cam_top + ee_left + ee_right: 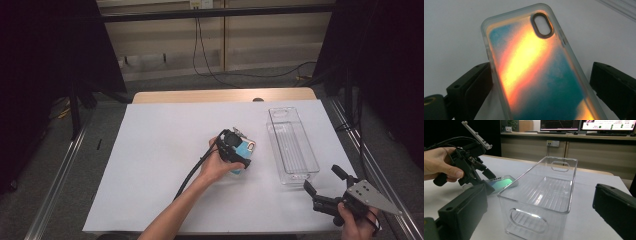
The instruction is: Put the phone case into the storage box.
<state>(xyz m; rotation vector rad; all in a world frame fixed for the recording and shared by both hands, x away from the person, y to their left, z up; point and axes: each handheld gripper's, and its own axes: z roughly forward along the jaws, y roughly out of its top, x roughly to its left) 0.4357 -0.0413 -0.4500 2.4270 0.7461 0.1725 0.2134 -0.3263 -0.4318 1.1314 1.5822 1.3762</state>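
Tongs status: left gripper [239,150] bracketed the phone case [534,67] without clamping; right gripper [325,192] stood spread and unloaded.

I read the step as acquiring the case, which lay flat on the white table cover [150,165] just left of the clear bin [292,150]. Left jaws sat either side of it; one appeared to touch an edge, the other stood off. Right gripper waited near the bin's near end. Next, I judged, the left jaws needed closing squarely across the case edges before lifting toward the bin.
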